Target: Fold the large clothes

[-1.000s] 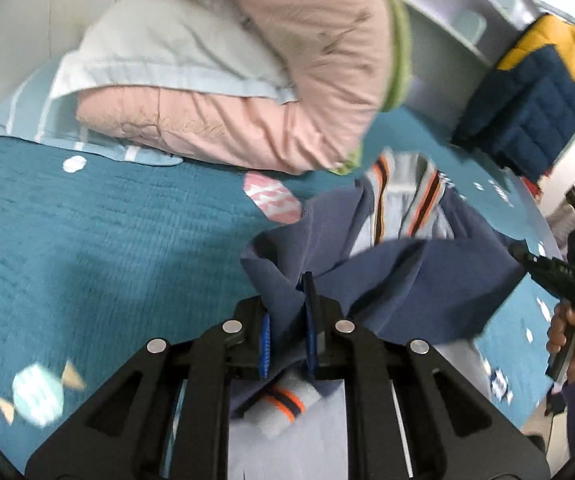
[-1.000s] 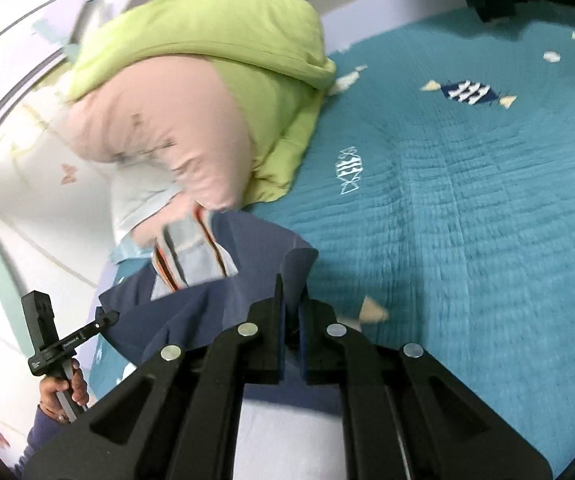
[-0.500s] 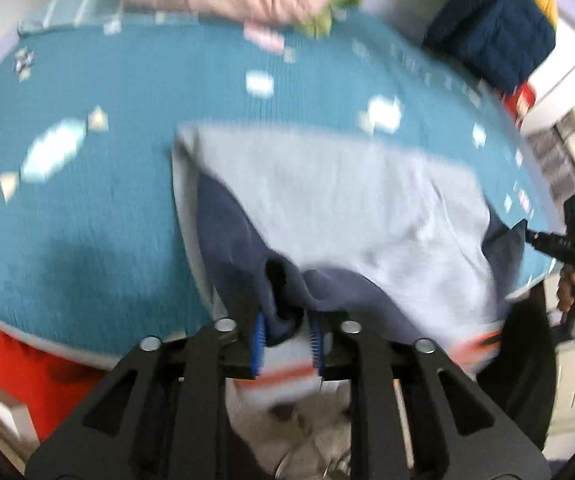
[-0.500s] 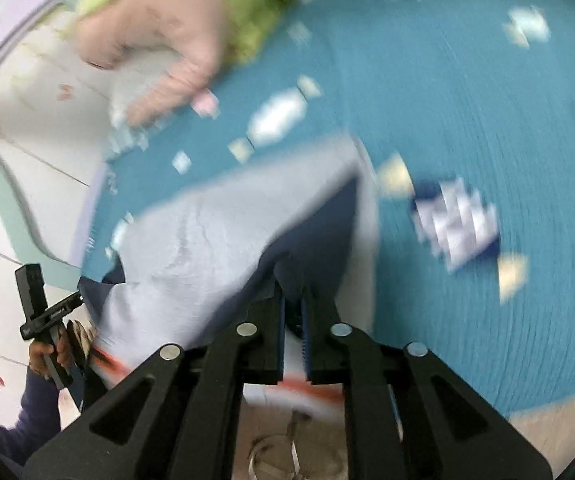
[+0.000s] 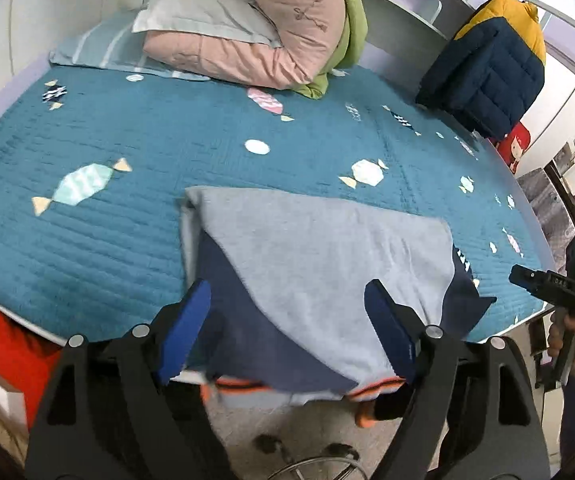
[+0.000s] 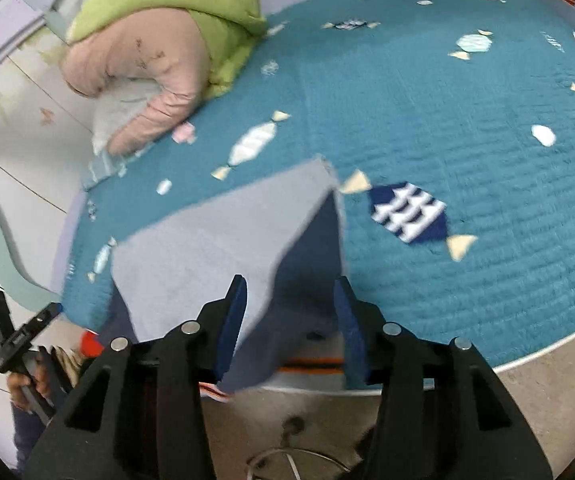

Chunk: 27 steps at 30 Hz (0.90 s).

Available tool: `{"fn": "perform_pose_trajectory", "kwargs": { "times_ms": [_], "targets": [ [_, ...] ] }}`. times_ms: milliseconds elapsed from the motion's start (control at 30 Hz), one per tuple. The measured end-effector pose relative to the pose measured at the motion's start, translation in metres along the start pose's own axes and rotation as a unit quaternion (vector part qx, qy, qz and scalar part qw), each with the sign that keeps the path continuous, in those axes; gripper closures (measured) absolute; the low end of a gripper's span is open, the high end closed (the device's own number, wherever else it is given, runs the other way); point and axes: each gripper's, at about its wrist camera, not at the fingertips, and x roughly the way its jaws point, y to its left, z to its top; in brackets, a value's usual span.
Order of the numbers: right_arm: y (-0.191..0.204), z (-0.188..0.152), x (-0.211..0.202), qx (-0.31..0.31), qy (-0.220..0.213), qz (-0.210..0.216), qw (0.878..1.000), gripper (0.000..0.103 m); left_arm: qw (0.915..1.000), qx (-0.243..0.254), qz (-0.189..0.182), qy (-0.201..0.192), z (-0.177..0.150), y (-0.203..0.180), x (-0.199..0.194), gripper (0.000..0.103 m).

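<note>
Left wrist view:
- Garment (image 5: 319, 264): light grey, with navy panels and orange-striped cuffs. Spread flat at the near edge of the bed; lower hem and cuffs hanging over the edge toward the floor.
- Left gripper (image 5: 287, 328): jaws spread wide, blue pads on either side of the cloth's near part, nothing clamped.
- Right gripper (image 5: 547, 284): seen at the far right, held in a hand (image 5: 567, 344); beside the garment's navy corner, apart from it. Jaw opening not discernible here.
- Teal quilt (image 5: 127, 128): candy pattern, covering the bed.
- Pillows and folded bedding (image 5: 255, 28) in pink, green and pale grey piled at the head.
- Navy and yellow puffer jacket (image 5: 491, 56) hanging past the far side.

Right wrist view:
- Garment (image 6: 215, 240): grey face up, one navy panel exposed along the right side, orange-striped hem draped over the bed's edge.
- Right gripper (image 6: 291, 320): jaws wide apart above the hem, gripping nothing.
- Left gripper (image 6: 19, 336): at lower left, held in a hand, off the bed's edge; opening not discernible.
- Shown only here: a navy candy patch (image 6: 407, 212) just right of the garment.
- Jacket not identifiable here.
</note>
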Motion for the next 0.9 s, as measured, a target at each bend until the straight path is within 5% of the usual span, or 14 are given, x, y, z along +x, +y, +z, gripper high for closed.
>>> {"fn": "perform_pose_trajectory", "kwargs": {
  "times_ms": [67, 100, 200, 267, 467, 567, 767, 900],
  "targets": [
    [-0.002, -0.001, 0.024, 0.002, 0.027, 0.014, 1.0, 0.066, 0.9993, -0.016, 0.008, 0.033, -0.004, -0.001, 0.03, 0.023],
    [-0.004, -0.001, 0.038, 0.0, 0.048, 0.012, 0.999, 0.08, 0.9981, -0.026, 0.01, 0.055, -0.007, 0.0, 0.044, 0.023],
    [-0.031, -0.023, 0.091, 0.034, 0.143, -0.065, 0.987, 0.097, 0.9866, -0.05, 0.049, 0.148, -0.028, 0.009, 0.09, 0.023],
    [-0.055, -0.037, 0.103, 0.08, 0.161, -0.053, 0.982, 0.103, 0.9813, -0.061, 0.064, 0.171, -0.04, 0.016, 0.103, 0.023],
    [-0.04, -0.032, 0.091, 0.07, 0.146, -0.061, 0.985, 0.097, 0.9842, -0.101, 0.029, 0.142, -0.044, 0.034, 0.093, 0.023],
    [0.004, -0.017, 0.087, 0.031, 0.111, -0.017, 0.993, 0.097, 0.9857, -0.131, 0.0, 0.107, -0.038, 0.044, 0.075, 0.023],
    [0.102, 0.025, 0.134, -0.036, 0.08, 0.039, 0.995, 0.097, 0.9807, -0.183, 0.05, 0.046, -0.036, 0.065, 0.049, 0.014],
    [0.138, 0.05, 0.19, -0.037, 0.082, 0.028, 0.996, 0.099, 0.9784, -0.188, 0.067, 0.055, -0.044, 0.069, 0.058, 0.014]
  ]
}}
